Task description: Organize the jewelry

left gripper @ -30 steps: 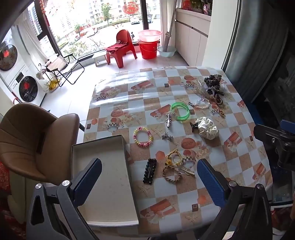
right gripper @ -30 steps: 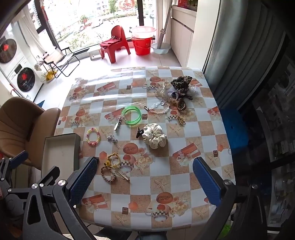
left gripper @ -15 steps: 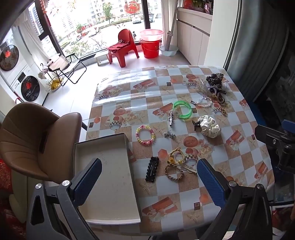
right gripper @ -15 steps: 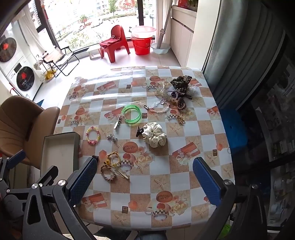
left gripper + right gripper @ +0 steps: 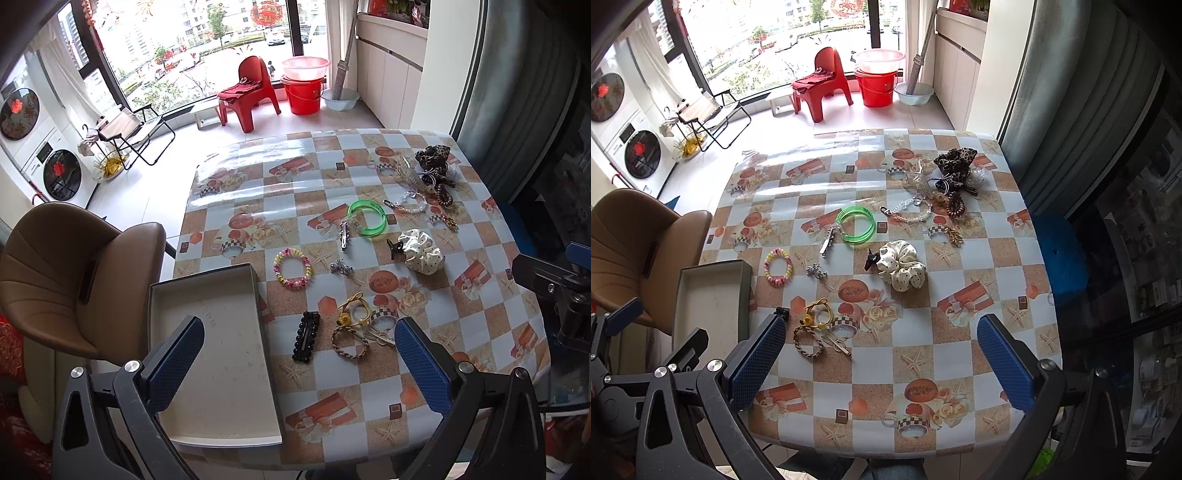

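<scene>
Jewelry lies scattered on the checked table [image 5: 480, 354]. An open grey box [image 5: 218, 362] sits at the near left edge, seen also in the right wrist view [image 5: 709, 306]. A black hair clip [image 5: 306, 336], braided bracelet [image 5: 349, 345], pink-yellow bead bracelet [image 5: 293, 267], green bangle [image 5: 367, 218] and white dotted scrunchie [image 5: 423, 251] lie beside it. My left gripper [image 5: 299, 365] is open and empty, held above the box and clip. My right gripper [image 5: 881, 362] is open and empty above the near table; the scrunchie [image 5: 903, 264] and bangle [image 5: 856, 225] lie beyond it.
A leopard scrunchie with hair ties [image 5: 434, 162] sits at the far right corner. A brown chair [image 5: 62, 273] stands left of the table. A red stool [image 5: 247, 92] and red bucket [image 5: 303, 94] stand by the window. A dark curtain [image 5: 524, 85] hangs right.
Both grippers have drifted slightly; the left wrist view shifted so the box and table sit a little further right and up. Nothing on the table moved.
</scene>
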